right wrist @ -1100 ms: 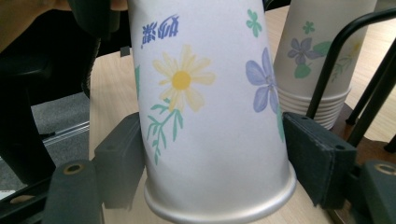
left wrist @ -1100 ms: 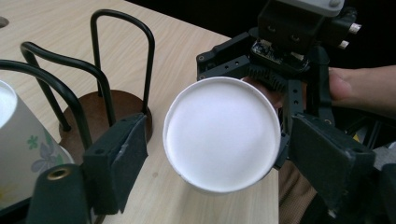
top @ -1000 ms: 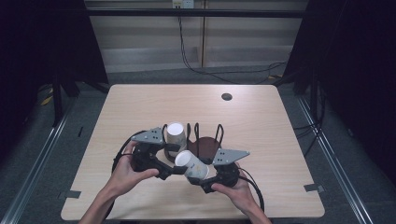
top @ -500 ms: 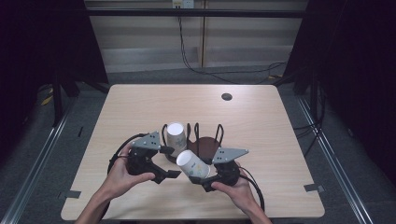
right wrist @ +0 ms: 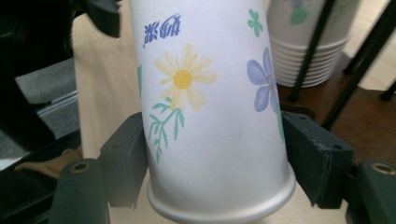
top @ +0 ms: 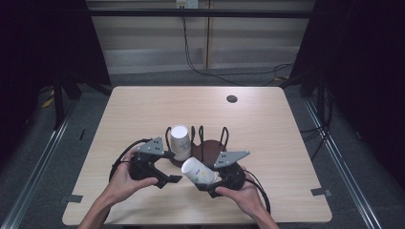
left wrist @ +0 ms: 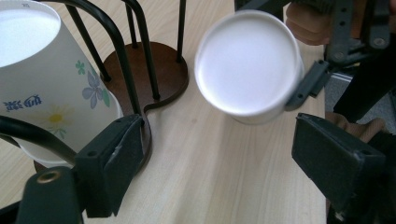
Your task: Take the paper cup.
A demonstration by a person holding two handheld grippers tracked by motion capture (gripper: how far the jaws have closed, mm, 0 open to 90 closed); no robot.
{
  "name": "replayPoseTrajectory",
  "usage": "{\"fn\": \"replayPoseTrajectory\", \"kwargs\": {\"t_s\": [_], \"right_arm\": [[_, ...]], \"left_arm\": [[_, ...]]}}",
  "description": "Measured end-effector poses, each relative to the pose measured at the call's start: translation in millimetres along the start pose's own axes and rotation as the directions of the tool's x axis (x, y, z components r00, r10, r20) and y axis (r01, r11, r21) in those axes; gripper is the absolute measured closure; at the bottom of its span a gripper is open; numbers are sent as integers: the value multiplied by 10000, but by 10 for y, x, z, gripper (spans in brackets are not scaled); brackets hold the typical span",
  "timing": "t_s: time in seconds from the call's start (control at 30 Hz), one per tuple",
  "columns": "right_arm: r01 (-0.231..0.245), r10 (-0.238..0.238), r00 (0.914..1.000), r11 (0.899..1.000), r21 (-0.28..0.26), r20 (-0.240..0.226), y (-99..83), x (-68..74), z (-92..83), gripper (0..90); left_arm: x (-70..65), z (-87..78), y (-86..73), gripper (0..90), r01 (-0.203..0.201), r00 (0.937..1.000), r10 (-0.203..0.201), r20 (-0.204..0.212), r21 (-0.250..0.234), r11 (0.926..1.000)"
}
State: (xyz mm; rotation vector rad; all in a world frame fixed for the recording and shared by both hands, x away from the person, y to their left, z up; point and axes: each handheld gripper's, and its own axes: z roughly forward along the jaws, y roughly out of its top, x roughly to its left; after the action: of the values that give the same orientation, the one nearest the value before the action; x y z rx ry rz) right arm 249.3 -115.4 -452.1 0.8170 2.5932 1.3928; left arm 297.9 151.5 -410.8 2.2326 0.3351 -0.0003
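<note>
High view showed our right hand-held gripper (top: 206, 177) clamped on a white paper cup printed with flowers (top: 198, 171), tipped on its side just in front of the dark wooden cup rack with black wire loops (top: 208, 145) on the pale wooden surface (top: 267, 138). Its jaws had just been closing, pads pressing the cup wall near the rolled rim. Our left hand-held gripper (left wrist: 224, 154) stood wide open and empty, facing the cup's flat base. We judged the cup light, thin and easily crushed, best held gently near the stiffer rim or base. A stack of matching cups (top: 180, 142) sat in the rack.
</note>
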Motion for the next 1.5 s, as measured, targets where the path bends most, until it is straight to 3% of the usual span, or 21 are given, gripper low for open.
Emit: {"fn": "replayPoseTrajectory", "kwargs": {"t_s": [0.1,0.27,0.4,0.67,0.9,1.03,1.13,1.2,1.23,1.3,1.5], "right_arm": [[104,-104,9999,9992,374,14,15,22,32,277],[444,-459,9989,9924,1151,109,78,13,25,276],[499,-529,9984,9901,1309,194,112,-9,-10,276],[543,-594,9981,9763,2095,180,239,-57,-40,279],[1002,-999,9949,9657,2394,-133,343,-57,-46,286],[1122,-1078,9937,9562,2705,-313,385,-53,-10,288],[1336,-1255,9910,9410,3109,-460,412,-63,18,287],[1384,-1266,9903,9362,3230,-574,413,-62,41,285],[1471,-1321,9890,9279,3426,-669,406,-60,66,285],[1440,-1278,9894,9273,3455,-692,404,-58,75,285],[1704,-1428,9849,9012,3986,-982,425,-49,122,284]], "left_arm": [[-6,18,-14,161,-221,9994,217,261,176,9996],[5,5,-5,161,-299,9992,294,283,172,9994],[9,-30,11,161,-360,9986,357,383,63,9993],[-16,33,-13,164,-642,9970,623,470,405,9971],[-19,19,-11,178,-801,9954,786,542,260,9965],[-35,57,-33,174,-787,9959,773,474,272,9965],[-44,98,-36,169,-880,9949,855,541,470,9950],[-58,113,-35,170,-921,9943,892,587,484,9946],[-61,120,-36,185,-1044,9928,1011,642,507,9932],[-70,129,-37,187,-1103,9925,1071,594,523,9925],[-87,146,-40,206,-1264,9907,1230,576,608,9901]]}}
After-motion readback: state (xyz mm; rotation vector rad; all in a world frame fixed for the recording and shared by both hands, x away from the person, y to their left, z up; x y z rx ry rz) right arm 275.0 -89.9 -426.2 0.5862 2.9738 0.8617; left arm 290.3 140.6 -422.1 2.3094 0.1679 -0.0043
